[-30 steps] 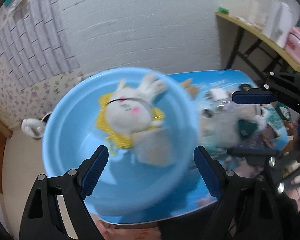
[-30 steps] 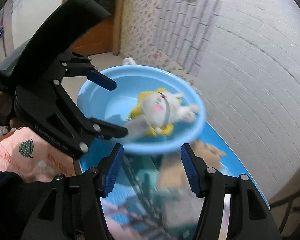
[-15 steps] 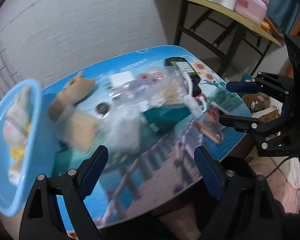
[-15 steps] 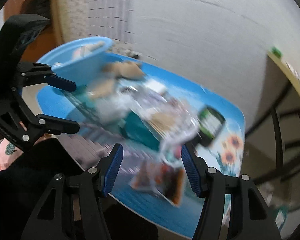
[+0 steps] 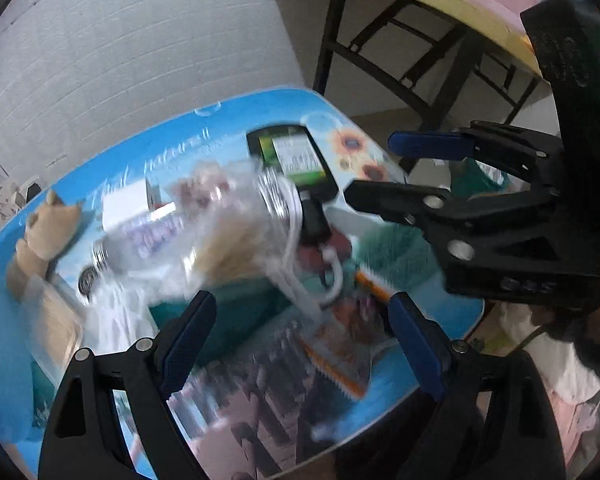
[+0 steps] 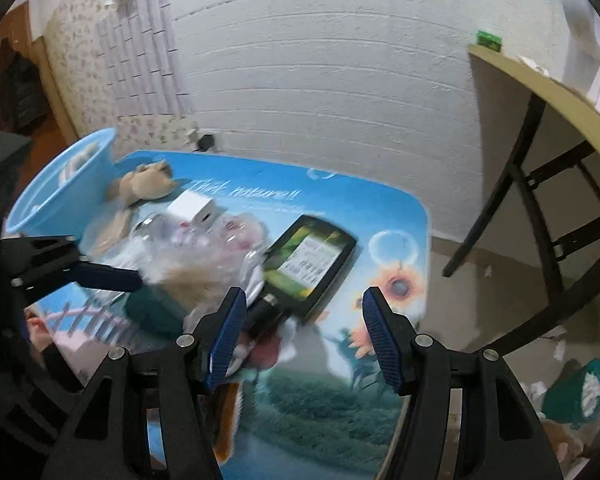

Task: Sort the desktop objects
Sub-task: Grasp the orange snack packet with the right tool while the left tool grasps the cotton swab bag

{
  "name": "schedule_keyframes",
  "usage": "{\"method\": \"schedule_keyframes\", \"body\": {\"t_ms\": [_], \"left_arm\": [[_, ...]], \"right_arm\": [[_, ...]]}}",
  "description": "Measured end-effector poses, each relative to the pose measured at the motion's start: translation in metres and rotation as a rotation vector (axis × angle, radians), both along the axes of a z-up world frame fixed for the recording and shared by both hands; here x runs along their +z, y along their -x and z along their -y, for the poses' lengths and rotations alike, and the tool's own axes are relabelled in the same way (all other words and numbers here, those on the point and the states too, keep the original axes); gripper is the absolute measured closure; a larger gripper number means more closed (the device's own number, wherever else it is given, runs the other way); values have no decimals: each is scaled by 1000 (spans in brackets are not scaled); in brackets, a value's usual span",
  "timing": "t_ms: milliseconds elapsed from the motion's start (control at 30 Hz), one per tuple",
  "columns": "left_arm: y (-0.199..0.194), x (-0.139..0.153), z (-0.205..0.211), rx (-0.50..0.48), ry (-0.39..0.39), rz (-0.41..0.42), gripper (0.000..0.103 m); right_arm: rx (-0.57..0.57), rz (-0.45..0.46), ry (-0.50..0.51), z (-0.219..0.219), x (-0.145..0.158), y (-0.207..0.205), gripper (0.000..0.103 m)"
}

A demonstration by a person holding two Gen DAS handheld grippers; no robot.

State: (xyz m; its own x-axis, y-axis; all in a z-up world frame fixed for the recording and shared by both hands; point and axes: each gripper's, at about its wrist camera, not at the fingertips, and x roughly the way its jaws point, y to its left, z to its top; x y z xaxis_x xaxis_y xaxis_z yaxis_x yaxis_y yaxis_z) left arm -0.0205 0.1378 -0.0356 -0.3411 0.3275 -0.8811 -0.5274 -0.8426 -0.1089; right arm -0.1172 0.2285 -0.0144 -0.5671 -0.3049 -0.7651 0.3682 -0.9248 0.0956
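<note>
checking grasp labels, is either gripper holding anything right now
Nothing is held: the left gripper and the right gripper are both open and empty above the table.

Both grippers swinging away from blue basin (image 6: 60,184), now hovering over cluttered end of table (image 6: 380,216) near black bottle (image 6: 312,264) (jaws empty).

Clear plastic heap (image 5: 204,240) at table (image 6: 380,224) centre smeared by motion blur, contents unreadable. Snack packet (image 5: 340,344) print illegible. Blue basin (image 6: 60,184) partly cut off by left gripper (image 6: 100,276). Black device (image 6: 312,264) label too small to read.
</note>
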Motion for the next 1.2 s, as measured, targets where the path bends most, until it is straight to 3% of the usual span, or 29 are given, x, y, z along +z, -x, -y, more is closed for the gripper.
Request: {"method": "schedule_keyframes", "body": {"t_ms": [167,400,467,633,767,967,1100,1133,1200], "left_arm": [[-19,-26,27,23,17,62,15],[-14,-22,52,79,37,37,15],[-10,-15,53,80,43,4,15],[12,2,50,67,37,-53,15],[21,16,38,-2,21,-93,15],[58,-10,37,22,41,-27,16],[60,-15,35,22,48,-51,15],[60,-16,34,16,56,-56,17],[56,-20,28,-8,89,-68,37]], "right_arm": [[77,48,53,0,-19,-35,47],[167,59,6,38,-36,-65,46],[179,65,23,45,-37,-65,46],[176,51,-40,57,-44,-62,46],[172,59,-34,59,-44,-62,46],[186,66,-41,63,-47,-61,45],[199,62,-46,66,-50,-62,42],[201,60,-49,65,-49,-61,42],[210,54,-63,67,-49,-62,42]]}}
